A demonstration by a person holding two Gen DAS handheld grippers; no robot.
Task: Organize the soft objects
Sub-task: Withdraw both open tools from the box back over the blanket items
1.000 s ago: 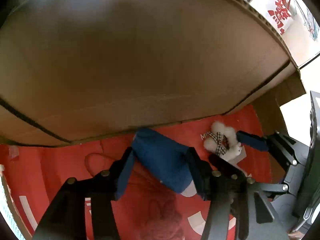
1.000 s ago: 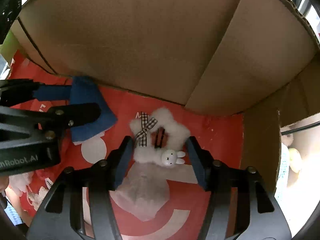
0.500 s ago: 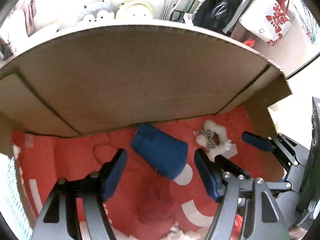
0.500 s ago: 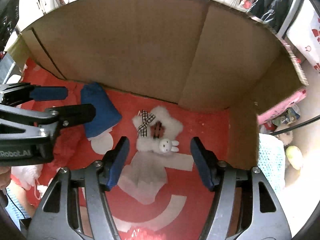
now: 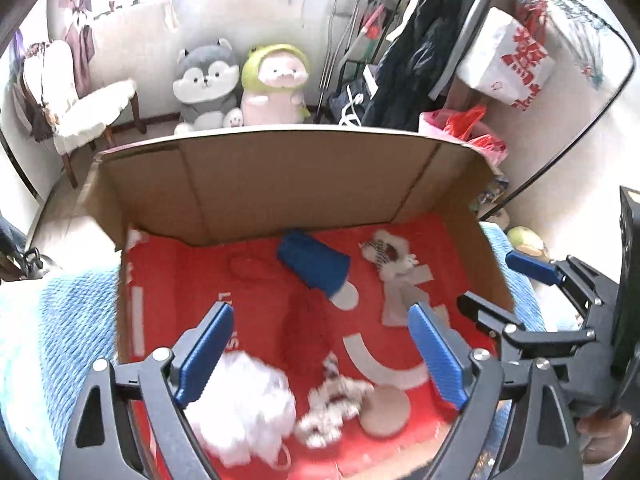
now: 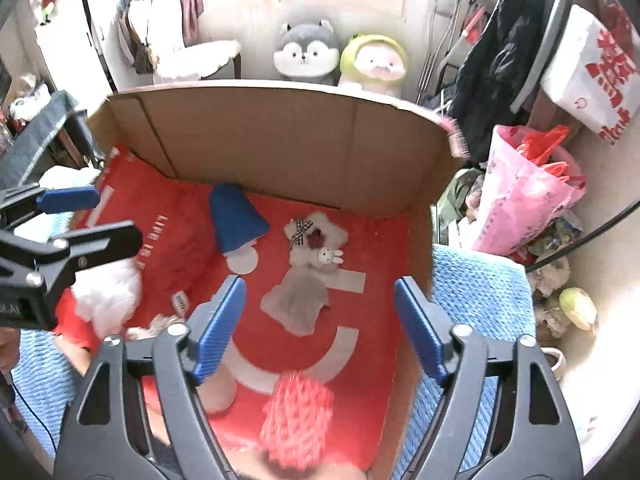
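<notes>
The blue pouch (image 5: 313, 264) lies on the red floor of the cardboard box (image 5: 280, 176) near its back wall, the white bunny charm (image 6: 316, 242) just beside it, while the left tool (image 5: 320, 344) and right tool (image 6: 318, 320) hover above, both spread wide and empty.

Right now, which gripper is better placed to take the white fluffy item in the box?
Probably left. The left gripper is open, and the white fluffy item lies right below its left finger; the right gripper is farther away.
</notes>
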